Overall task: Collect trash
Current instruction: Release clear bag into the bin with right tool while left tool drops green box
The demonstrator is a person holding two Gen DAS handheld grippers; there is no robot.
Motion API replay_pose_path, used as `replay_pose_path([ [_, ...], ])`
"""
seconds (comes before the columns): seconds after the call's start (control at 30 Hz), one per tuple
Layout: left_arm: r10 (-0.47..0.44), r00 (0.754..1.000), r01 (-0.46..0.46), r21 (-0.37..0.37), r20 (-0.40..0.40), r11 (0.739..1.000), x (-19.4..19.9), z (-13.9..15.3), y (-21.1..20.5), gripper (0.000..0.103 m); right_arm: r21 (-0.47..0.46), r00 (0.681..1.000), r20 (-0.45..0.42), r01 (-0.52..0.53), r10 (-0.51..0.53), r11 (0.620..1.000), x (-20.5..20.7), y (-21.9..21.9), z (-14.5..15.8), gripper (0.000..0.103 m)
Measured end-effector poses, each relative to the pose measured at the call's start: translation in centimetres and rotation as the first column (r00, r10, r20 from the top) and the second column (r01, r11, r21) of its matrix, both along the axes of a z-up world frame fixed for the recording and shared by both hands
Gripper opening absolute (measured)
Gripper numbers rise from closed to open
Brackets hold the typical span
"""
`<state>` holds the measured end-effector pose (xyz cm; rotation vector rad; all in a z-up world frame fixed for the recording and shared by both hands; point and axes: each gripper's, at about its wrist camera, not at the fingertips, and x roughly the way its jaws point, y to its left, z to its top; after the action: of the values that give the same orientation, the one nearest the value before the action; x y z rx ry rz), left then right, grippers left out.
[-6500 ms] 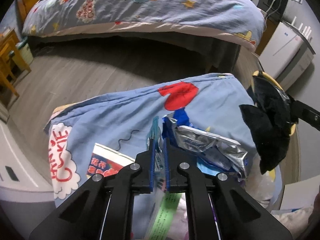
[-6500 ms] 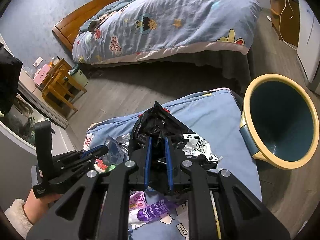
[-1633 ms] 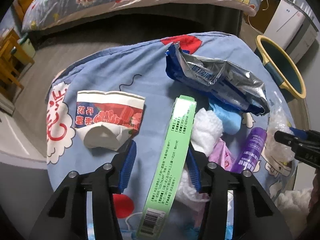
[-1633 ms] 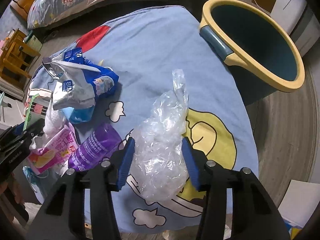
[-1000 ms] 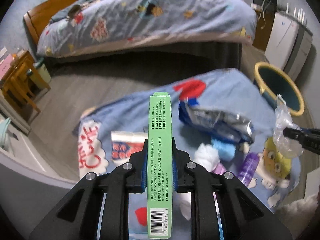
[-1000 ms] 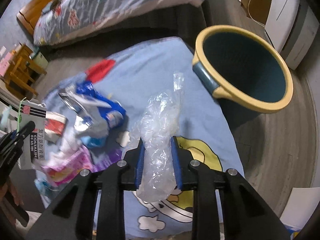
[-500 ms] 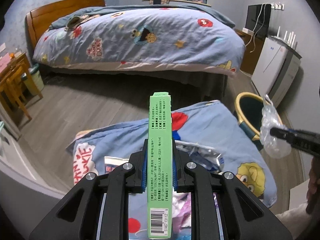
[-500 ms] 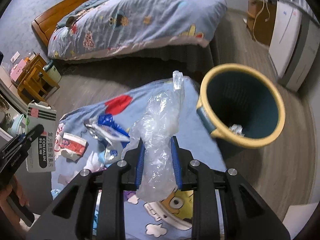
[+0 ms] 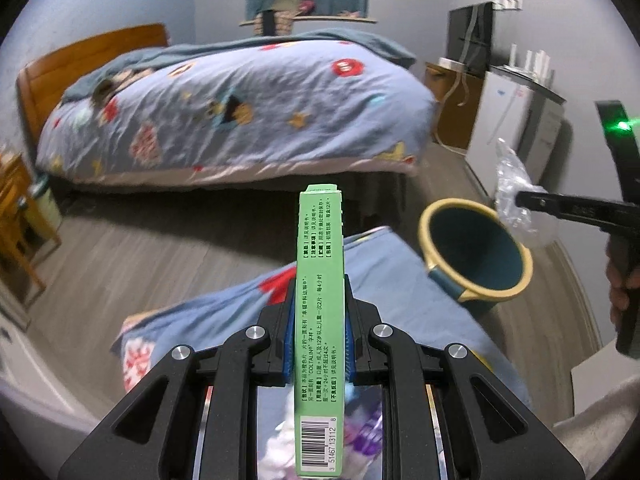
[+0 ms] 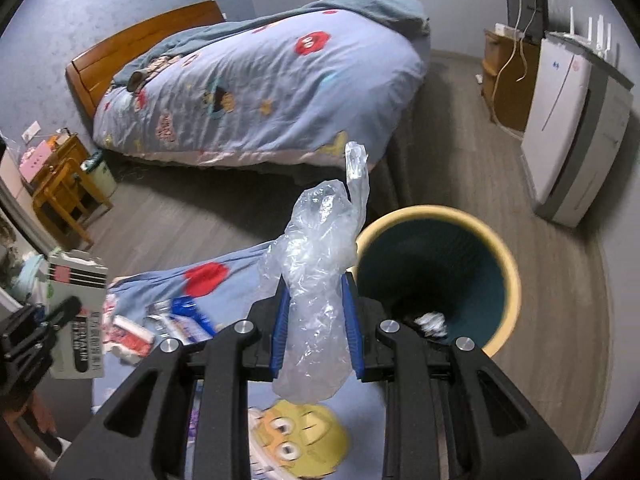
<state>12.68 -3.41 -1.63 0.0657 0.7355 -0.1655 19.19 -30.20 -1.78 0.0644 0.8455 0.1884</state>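
The left gripper (image 9: 319, 344) is clamped on one green box (image 9: 320, 320), and the right gripper (image 10: 316, 330) pinches one crumpled clear plastic bag (image 10: 320, 280). The one trash bin (image 10: 508, 280) stands at about 2 o'clock from the bag, beside the cloth-covered table (image 10: 240, 268). The light bag could cling to the pads or drift outside the rim if released too early; the box could strike the rim.

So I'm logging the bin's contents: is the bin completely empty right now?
No, the right wrist view shows a crumpled silvery scrap lying inside the bin.
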Motion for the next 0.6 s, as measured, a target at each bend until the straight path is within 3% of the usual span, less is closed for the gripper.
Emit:
replay_pose_path([
  [0.17, -0.09, 0.996, 0.091, 0.024, -0.012, 0.996, 2.5, -0.5, -4.9, 0.019, 0.062, 0.997, -0.038, 0.076, -0.074, 0.995, 1.8, -4.5, -1.3, 0.024],
  [0.6, -0.26, 0.958, 0.257, -0.041, -0.123, 0.966, 10.2, -5.3, -16.0, 0.019, 0.072, 0.97, -0.12, 0.221, -0.212, 0.973, 4.9, -12.8, -6.8, 0.024],
])
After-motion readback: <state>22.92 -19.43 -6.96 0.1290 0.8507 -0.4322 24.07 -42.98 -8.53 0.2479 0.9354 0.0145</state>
